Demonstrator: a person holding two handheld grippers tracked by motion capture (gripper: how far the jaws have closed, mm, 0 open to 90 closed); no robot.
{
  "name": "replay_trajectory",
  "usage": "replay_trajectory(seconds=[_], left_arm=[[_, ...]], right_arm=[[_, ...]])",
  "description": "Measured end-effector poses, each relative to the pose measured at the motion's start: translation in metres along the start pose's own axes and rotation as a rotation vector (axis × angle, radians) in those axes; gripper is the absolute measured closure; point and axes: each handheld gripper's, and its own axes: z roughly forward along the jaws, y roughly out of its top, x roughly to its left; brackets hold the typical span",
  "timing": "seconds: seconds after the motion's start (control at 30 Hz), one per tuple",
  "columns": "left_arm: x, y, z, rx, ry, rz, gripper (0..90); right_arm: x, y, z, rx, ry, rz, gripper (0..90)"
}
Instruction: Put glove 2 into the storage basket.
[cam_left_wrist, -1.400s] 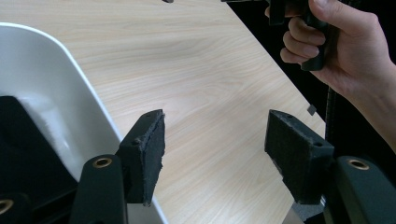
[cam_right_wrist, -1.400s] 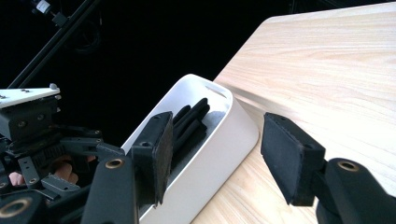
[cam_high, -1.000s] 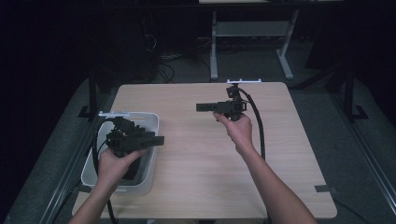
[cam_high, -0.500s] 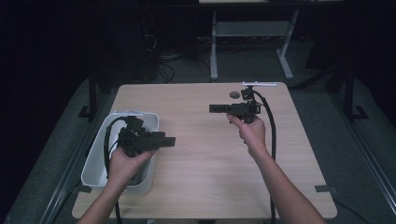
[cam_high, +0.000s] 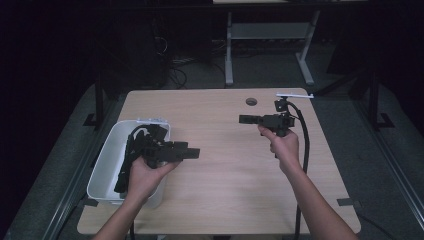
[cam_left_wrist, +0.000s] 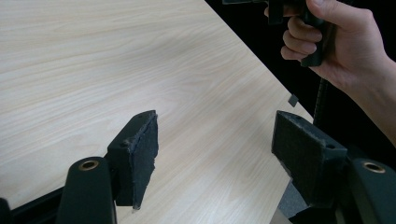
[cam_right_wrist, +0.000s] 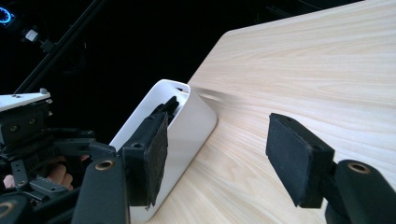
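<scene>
Jaws on both grippers spread, nothing between the pads.

High view: left gripper sits just off the inner edge of the white bin, tips pointing across the table toward the right side. Its jaws have just been opening, gap empty. Right gripper is well apart, over the far right part of the tabletop, tips aimed back toward the left. Bin is at the table's left edge, near side. Dark stuff inside it; could be parts or the left gripper's cable, can't tell.

Left gripper view: pads wide, bare wood between them. Person's right hand on its grip at top right, farther off.

Right gripper view: pads wide too, looking level along the table at the bin. Rounded corner and smooth wall face the cam; a black piece pokes over the rim.

Handling, my read: bin looks like thin molded plastic, so light, fairly stiff at the rim, walls prob flex a bit. Glossy = slippery, and it'll likely skate on the wood if nudged. Best hold imo: pinch the rim, one pad inside and one outside, near a corner where it's stiffest. Don't clamp mid-wall. Watch for snagging whatever is inside.
</scene>
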Motion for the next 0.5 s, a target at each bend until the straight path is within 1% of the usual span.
replay_trajectory(seconds=[0.07, 0.23, 0.37, 0.47, 0.5], left_arm=[[-0.001, 0.001, 0.003, 0.004, -0.003, 0.011, 31.0], [-0.006, 0.002, 0.012, 0.012, -0.004, 0.019, 30.3], [-0.009, 0.003, 0.019, 0.016, -0.008, 0.018, 29.8], [-0.011, 0.003, 0.024, 0.024, -0.012, 0.028, 29.6], [-0.013, 0.003, 0.025, 0.024, -0.013, 0.024, 29.5]], right_arm=[[-0.003, -0.001, -0.004, -0.004, -0.005, 0.007, 38.3], [-0.009, -0.005, -0.013, -0.003, -0.019, 0.013, 37.9], [-0.012, -0.007, -0.021, -0.014, -0.027, 0.017, 37.9], [-0.016, -0.009, -0.026, -0.016, -0.034, 0.021, 37.9], [-0.016, -0.010, -0.027, -0.019, -0.034, 0.022, 37.9]])
